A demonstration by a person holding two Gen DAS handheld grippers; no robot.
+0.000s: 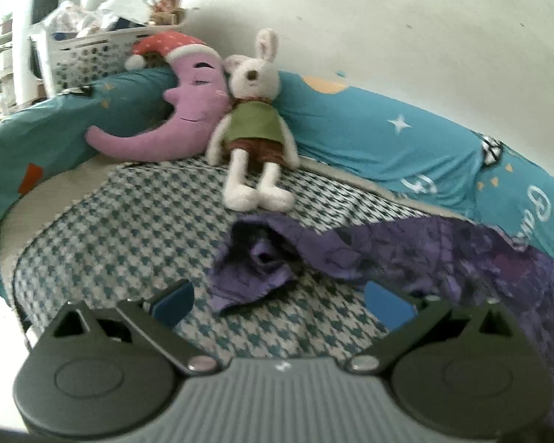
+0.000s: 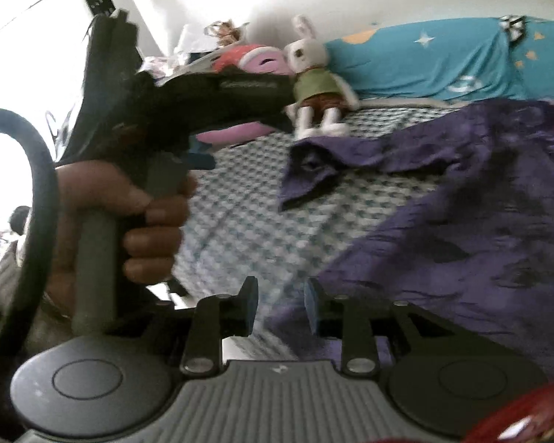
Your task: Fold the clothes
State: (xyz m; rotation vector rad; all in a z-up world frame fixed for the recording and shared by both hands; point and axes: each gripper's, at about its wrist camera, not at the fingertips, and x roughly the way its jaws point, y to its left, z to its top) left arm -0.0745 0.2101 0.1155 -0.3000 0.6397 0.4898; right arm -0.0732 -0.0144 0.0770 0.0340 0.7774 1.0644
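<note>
Left wrist view: white basket heaped with clutter; both grippers spread, empty, near purple garment.

1. Left wrist camera: low over the checked blanket, looking along the bed toward the wall, the rabbit toy straight ahead.
2. Right wrist camera: near the bed's edge, facing the same way, with the person's left hand close at left.
3. Both views share the purple garment, rabbit toy and blanket.
</note>
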